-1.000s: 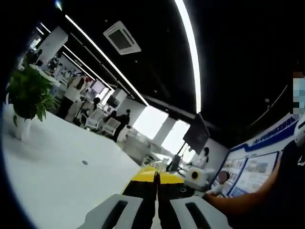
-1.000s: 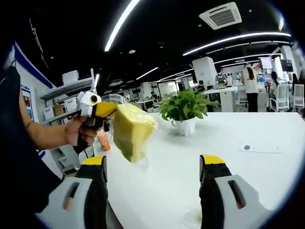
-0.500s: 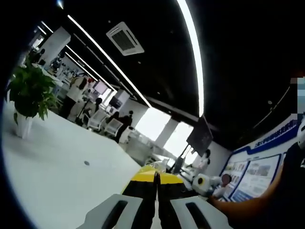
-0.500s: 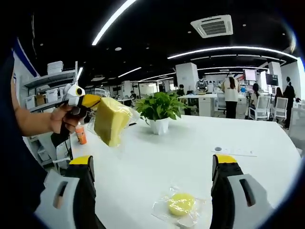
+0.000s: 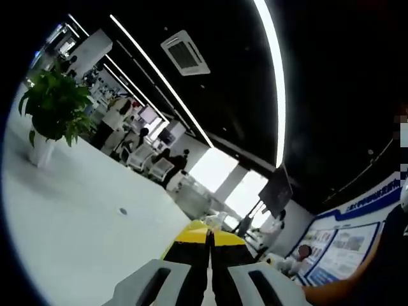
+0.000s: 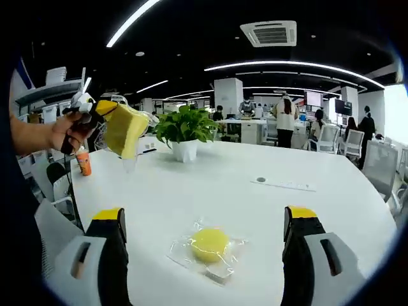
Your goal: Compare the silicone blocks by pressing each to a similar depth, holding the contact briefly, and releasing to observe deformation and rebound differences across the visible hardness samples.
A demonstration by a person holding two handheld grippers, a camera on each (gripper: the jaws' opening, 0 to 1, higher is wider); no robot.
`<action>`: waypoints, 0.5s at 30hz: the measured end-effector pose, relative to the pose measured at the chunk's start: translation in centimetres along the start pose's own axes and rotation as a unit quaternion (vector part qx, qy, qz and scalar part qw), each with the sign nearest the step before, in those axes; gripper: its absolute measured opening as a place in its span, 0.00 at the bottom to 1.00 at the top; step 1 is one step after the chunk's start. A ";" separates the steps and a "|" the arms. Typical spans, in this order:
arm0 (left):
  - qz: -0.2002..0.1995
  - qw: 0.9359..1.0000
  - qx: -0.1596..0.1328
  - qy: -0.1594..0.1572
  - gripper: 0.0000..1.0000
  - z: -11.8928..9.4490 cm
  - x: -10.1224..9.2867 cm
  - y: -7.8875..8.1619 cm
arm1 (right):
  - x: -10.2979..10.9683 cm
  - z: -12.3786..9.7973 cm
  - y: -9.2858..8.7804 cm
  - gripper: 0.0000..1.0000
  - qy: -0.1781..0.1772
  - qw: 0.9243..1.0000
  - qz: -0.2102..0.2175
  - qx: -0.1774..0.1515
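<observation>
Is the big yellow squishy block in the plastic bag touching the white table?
Apart. In the right gripper view, the left gripper holds the bagged yellow block up in the air, above the white table.

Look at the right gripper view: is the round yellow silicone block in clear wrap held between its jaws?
No: the round yellow silicone block lies on the white table, jaws wide apart.

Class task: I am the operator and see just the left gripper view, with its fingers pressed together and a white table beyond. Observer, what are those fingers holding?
Observer: The left gripper is shut on a yellow block in clear wrap, held up in the air above the table.
Operator: Is there another sample?
Observer: Yes, a round yellow piece in a clear bag lies flat on the table, between the right gripper's fingers as seen from its camera.
Operator: Is the right gripper touching it?
Observer: No, its fingers stand wide open, holding nothing.
</observation>
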State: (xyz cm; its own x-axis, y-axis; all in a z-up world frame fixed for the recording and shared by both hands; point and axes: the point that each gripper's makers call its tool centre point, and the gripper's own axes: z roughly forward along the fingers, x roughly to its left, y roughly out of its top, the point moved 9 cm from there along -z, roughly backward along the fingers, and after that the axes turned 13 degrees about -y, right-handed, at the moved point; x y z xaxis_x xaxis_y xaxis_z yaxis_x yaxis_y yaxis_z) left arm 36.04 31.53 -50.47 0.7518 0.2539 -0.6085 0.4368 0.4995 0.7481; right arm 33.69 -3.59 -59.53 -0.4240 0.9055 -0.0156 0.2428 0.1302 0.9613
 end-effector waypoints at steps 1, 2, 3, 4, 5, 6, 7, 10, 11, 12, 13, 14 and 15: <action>-0.005 1.000 -0.003 0.002 0.00 -0.1 0.3 -0.1 | -0.1 -0.1 -0.2 0.96 -0.002 1.000 0.000 0.003; -0.012 1.000 -0.006 0.004 0.00 -0.1 0.4 -0.1 | -0.3 -0.2 -0.4 0.96 -0.004 1.000 0.004 0.005; -0.013 1.000 -0.008 0.005 0.00 -0.2 0.7 -0.3 | -0.3 -0.3 -0.5 0.96 -0.005 1.000 0.005 0.006; -0.014 1.000 -0.009 0.007 0.00 -0.2 0.9 -0.4 | -0.4 -0.3 -0.7 0.96 -0.007 1.000 0.005 0.006; -0.018 1.000 -0.009 0.009 0.00 -0.2 1.1 -0.5 | -0.5 -0.3 -1.0 0.96 -0.011 1.000 0.004 0.007; -0.021 1.000 -0.009 0.009 0.00 -0.2 1.2 -0.7 | -0.6 -0.4 -1.2 0.96 -0.011 1.000 0.006 0.009; -0.024 1.000 -0.010 0.012 0.00 -0.2 1.4 -0.8 | -0.6 -0.4 -1.5 0.96 -0.010 1.000 0.010 0.015; -0.038 0.999 -0.017 0.015 0.00 -0.3 2.0 -1.3 | -0.5 -0.5 -2.2 0.96 -0.012 1.000 0.009 0.025; -0.040 0.999 -0.016 0.019 0.00 -0.4 2.3 -1.5 | -0.4 -0.6 -2.3 0.96 -0.012 1.000 0.011 0.026; -0.044 0.999 -0.014 0.021 0.00 -0.5 2.5 -1.7 | -0.4 -0.7 -2.5 0.96 -0.013 0.999 0.014 0.028; -0.046 0.999 -0.012 0.022 0.00 -0.5 2.6 -2.0 | -0.4 -0.7 -2.6 0.96 -0.013 0.999 0.015 0.030; -0.048 0.999 -0.009 0.022 0.00 -0.5 2.8 -2.2 | -0.4 -0.7 -2.7 0.96 -0.014 0.999 0.016 0.031; -0.053 0.998 -0.009 0.022 0.00 -0.6 3.0 -2.4 | -0.4 -0.7 -2.8 0.96 -0.015 0.999 0.016 0.032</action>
State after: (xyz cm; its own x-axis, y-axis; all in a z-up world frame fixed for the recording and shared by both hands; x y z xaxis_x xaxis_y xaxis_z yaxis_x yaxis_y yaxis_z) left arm 36.96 31.64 -54.23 0.6788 0.2347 -0.6958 0.5037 0.5407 0.6738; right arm 32.55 -4.60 -62.00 -0.3890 0.9212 0.0053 0.3106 0.1257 0.9422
